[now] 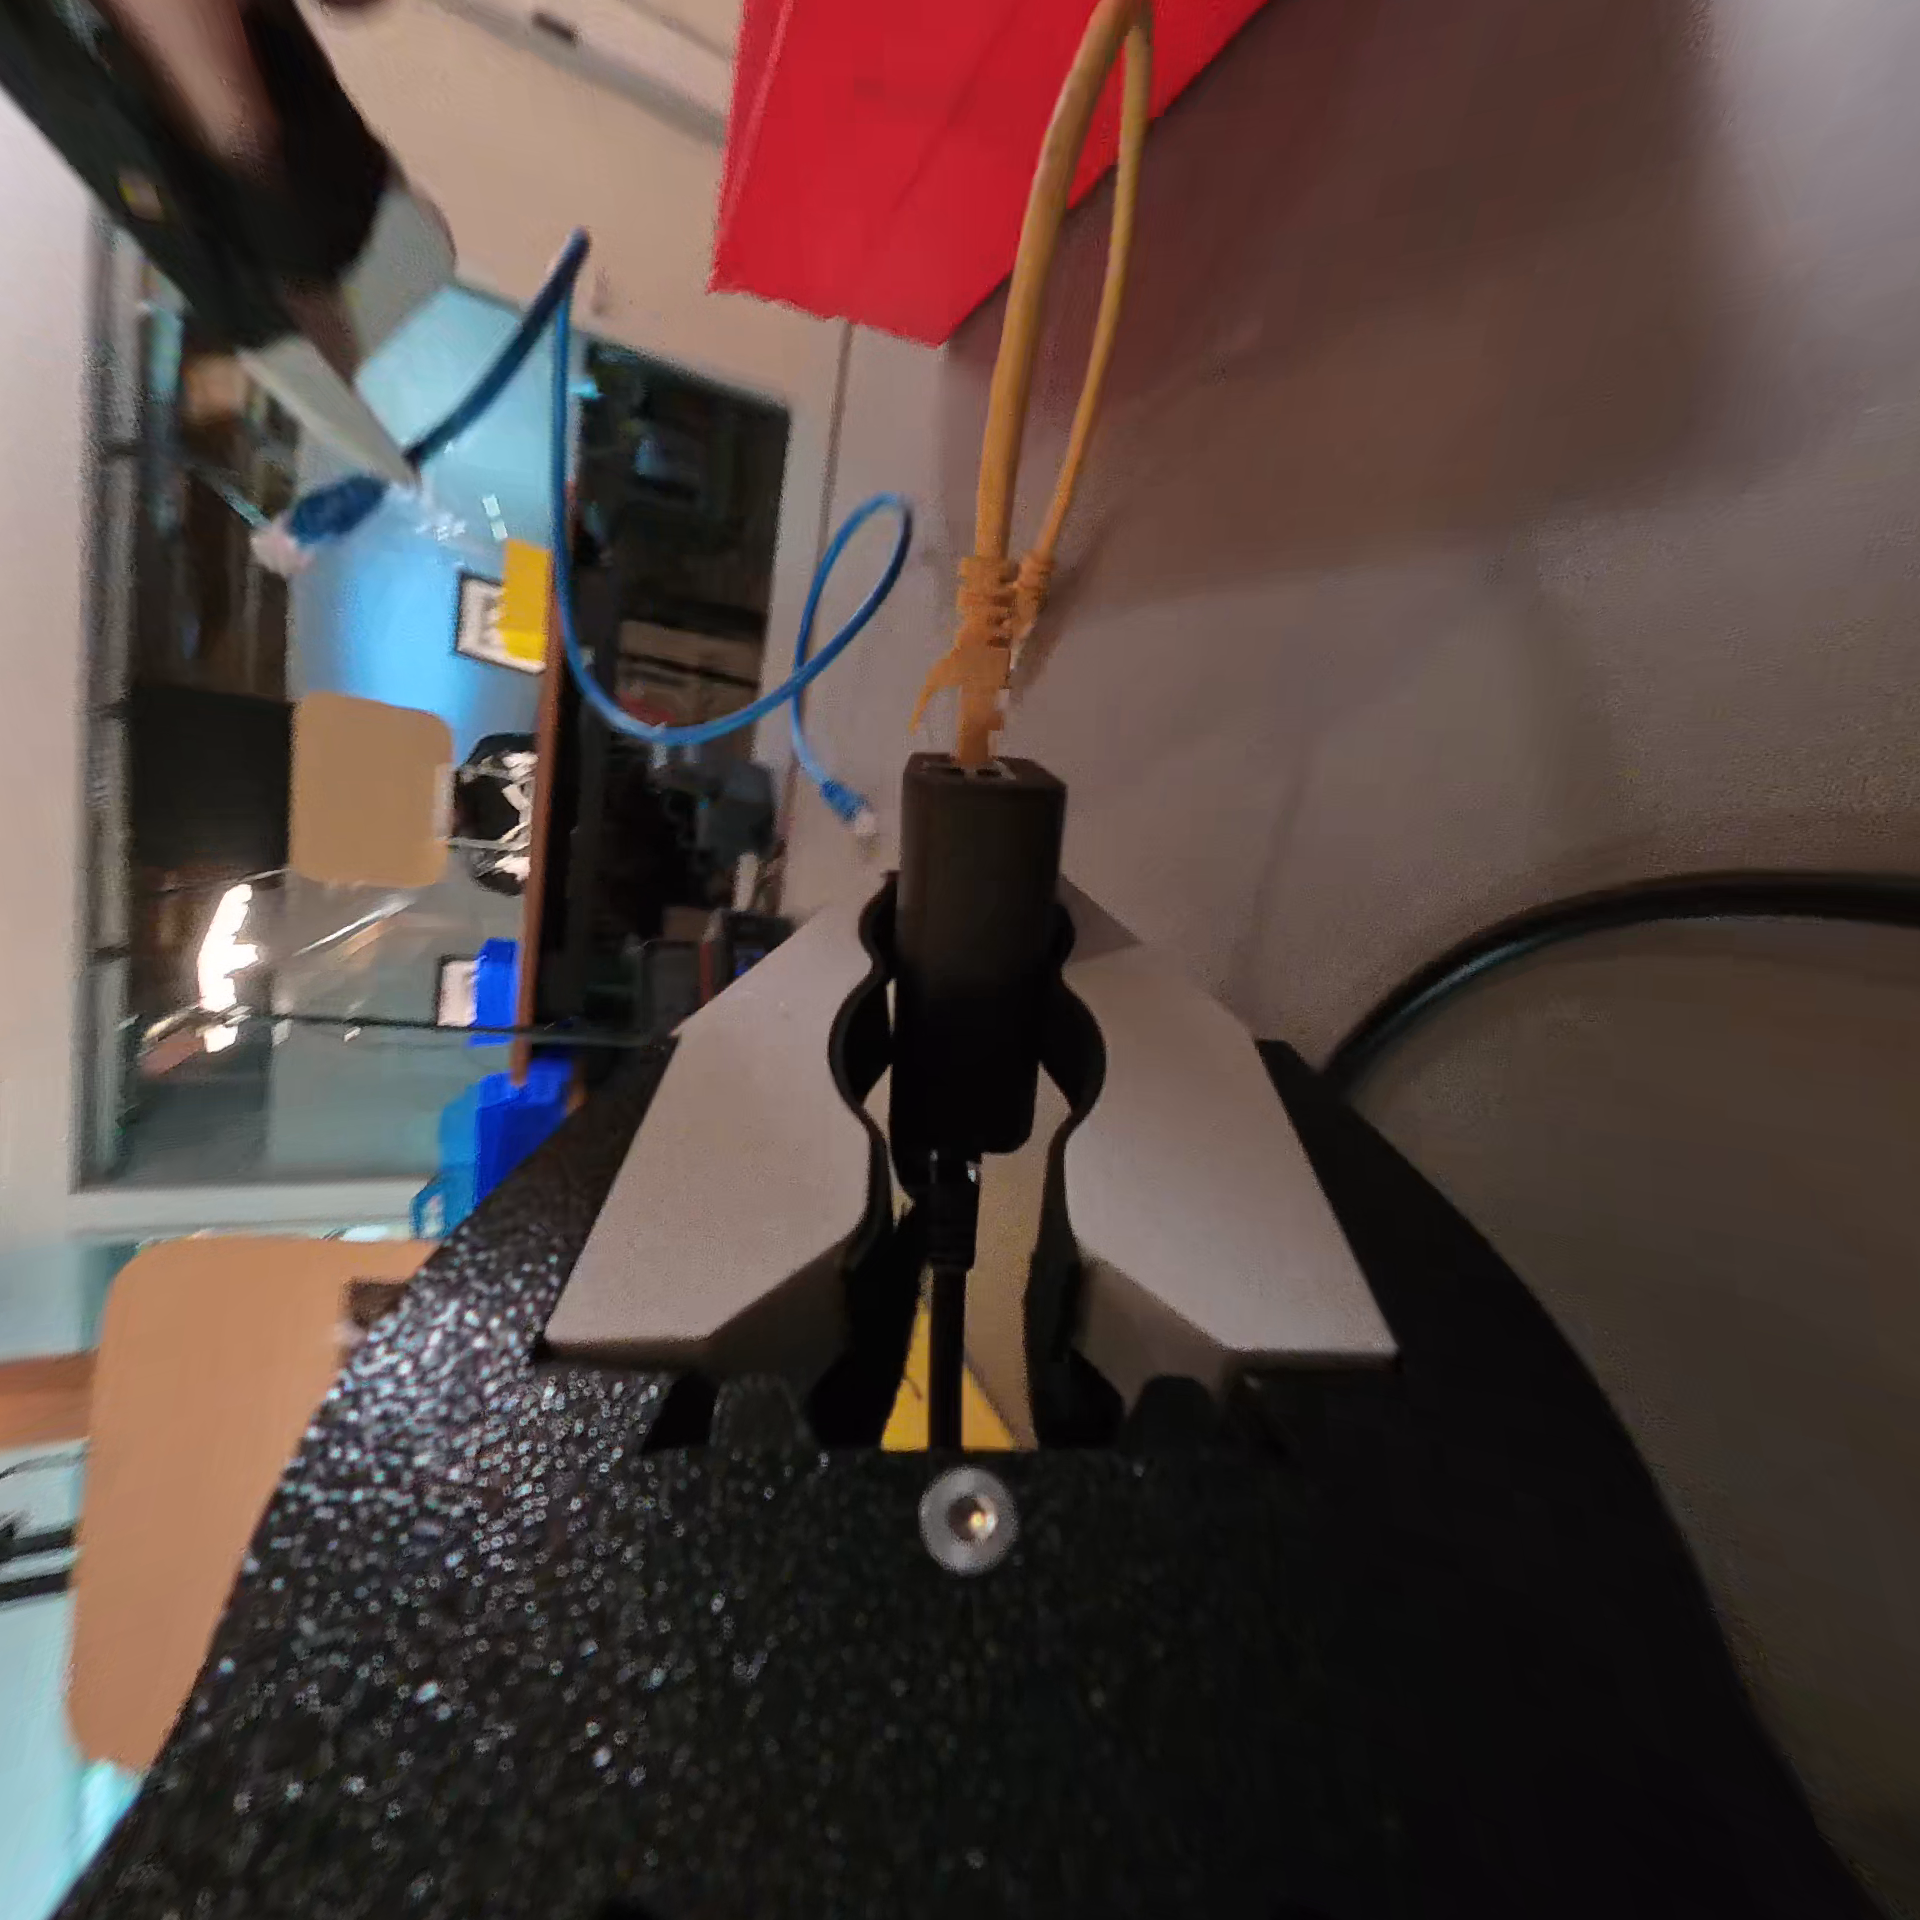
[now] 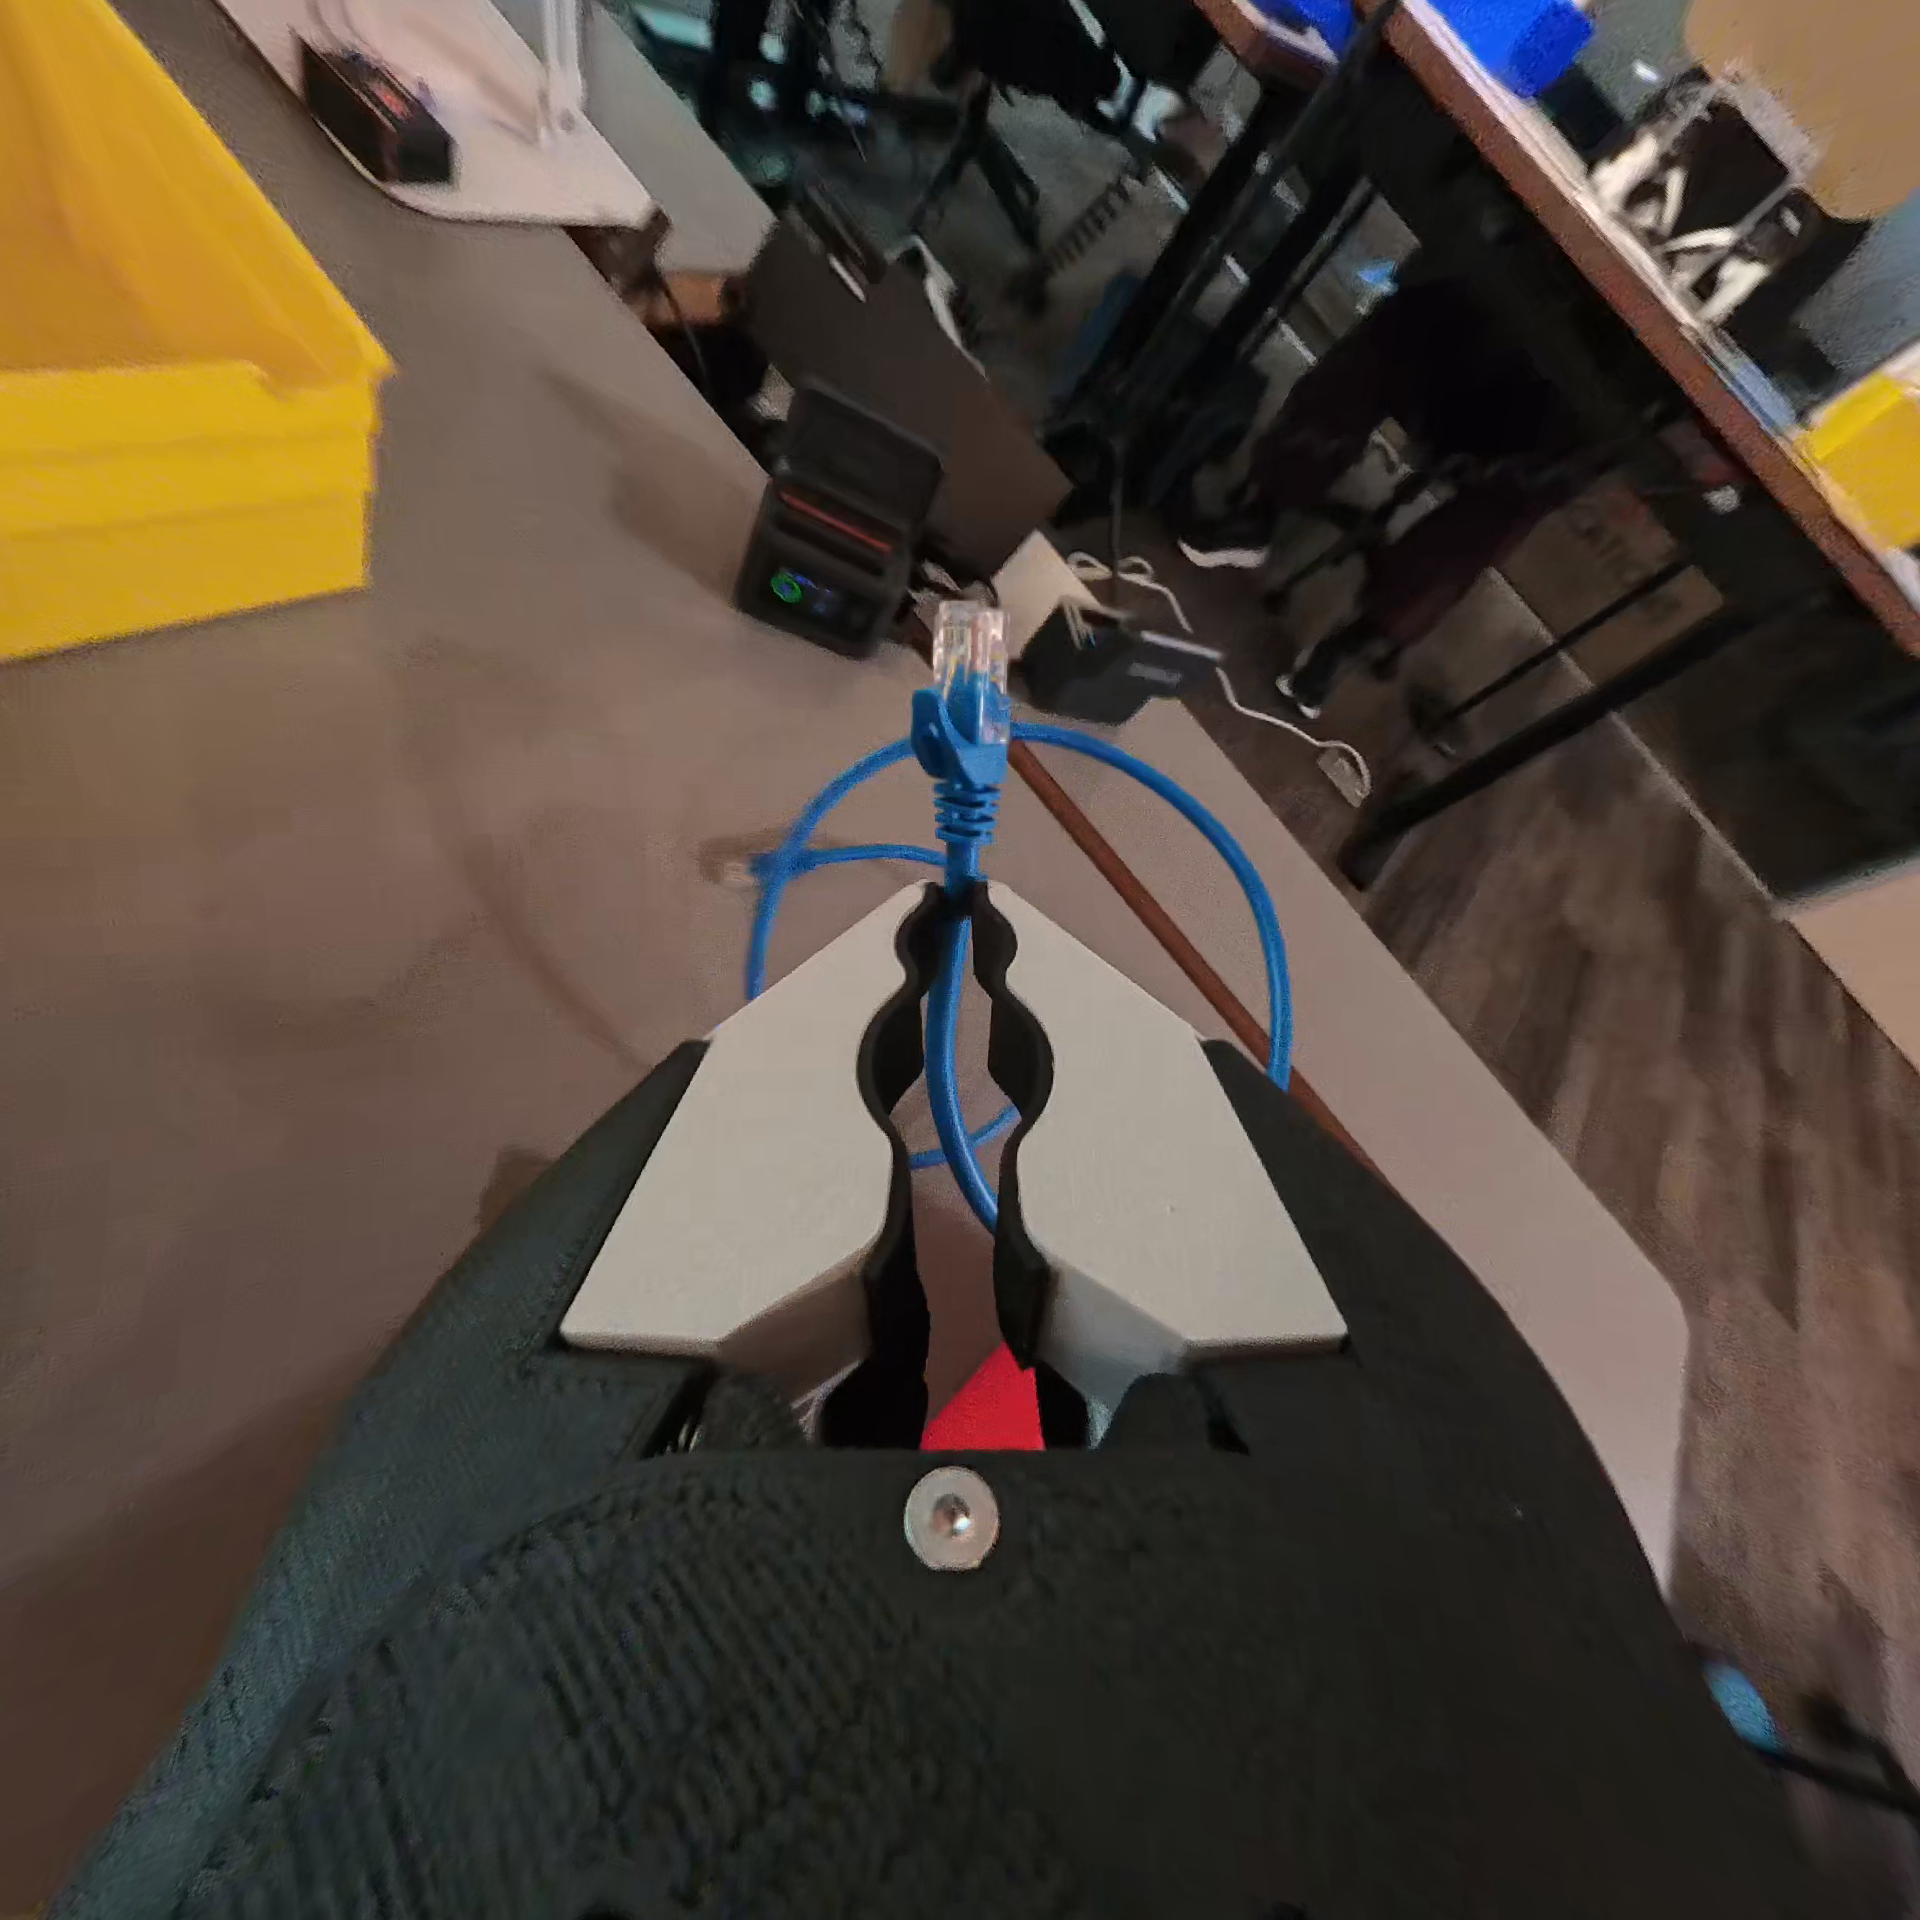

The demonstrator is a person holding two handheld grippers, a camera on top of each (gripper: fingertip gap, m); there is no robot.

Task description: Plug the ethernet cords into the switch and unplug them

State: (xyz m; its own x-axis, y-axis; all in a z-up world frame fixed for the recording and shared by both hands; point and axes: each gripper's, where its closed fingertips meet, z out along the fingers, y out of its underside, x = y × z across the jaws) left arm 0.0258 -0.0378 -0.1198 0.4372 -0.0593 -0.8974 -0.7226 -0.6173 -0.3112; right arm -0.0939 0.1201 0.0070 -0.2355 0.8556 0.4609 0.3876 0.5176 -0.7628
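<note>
Switch (image 1: 977, 935): small black box clamped in left tongs (image 1: 977, 914), long axis along the fingers, port end facing away w/ yellow cord (image 1: 1039, 343) plugged in. Right tongs (image 2: 961, 894) pinch blue cord (image 2: 961, 821) just behind its plug, which points fwd, in air. In left view they're up-left, well apart from the ports. Grey surface (image 2: 312, 883) below; yellow bin (image 2: 177, 468), cluttered room behind.

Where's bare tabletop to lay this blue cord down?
Bare grey table lies left of the right claw, between the yellow bin and the blue cord loop. Crowded along the far edge by the black device.
</note>
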